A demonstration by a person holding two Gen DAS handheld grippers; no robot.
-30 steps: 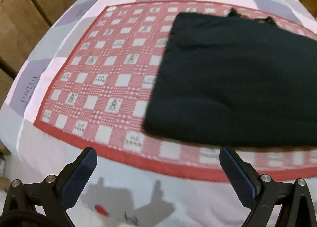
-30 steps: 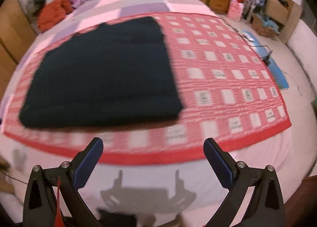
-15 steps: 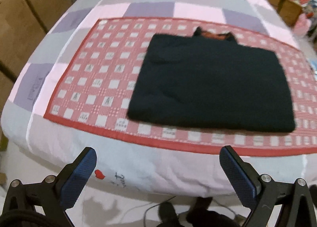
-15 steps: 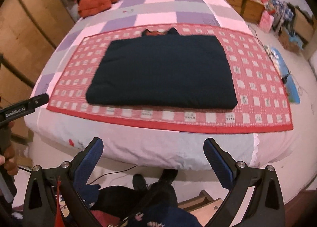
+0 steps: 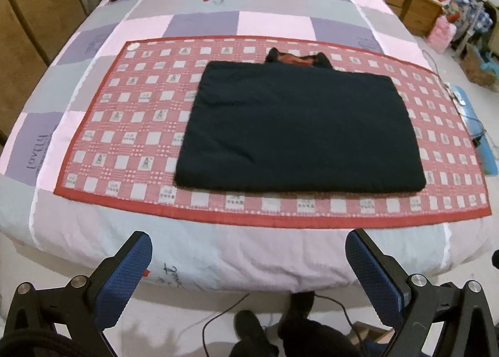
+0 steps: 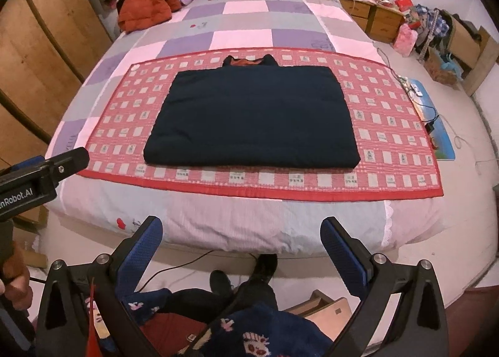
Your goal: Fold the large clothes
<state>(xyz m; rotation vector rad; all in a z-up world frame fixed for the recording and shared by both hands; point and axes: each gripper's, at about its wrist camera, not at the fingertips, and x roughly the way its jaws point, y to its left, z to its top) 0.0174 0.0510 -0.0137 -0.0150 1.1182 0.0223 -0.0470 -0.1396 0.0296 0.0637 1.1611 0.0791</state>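
On the red checked mat (image 5: 124, 126) mid-bed, your dark garment (image 5: 299, 132) sits folded into a neat rectangle, reddish collar lining peeking out at the far edge. Orange jacket (image 6: 146, 4) by the headboard. Both grippers (image 5: 248, 258) (image 6: 241, 240) hang off the bed's foot, jaws spread, empty.

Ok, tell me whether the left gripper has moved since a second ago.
Yes. The left gripper has pulled back from the bed: earlier the red mat filled its view; now the bed's near edge and floor show.

White lettering "nRobot.AI" reads on the left gripper (image 6: 40, 176), its start cut off; the bedcover's (image 5: 37, 145) print is illegible.
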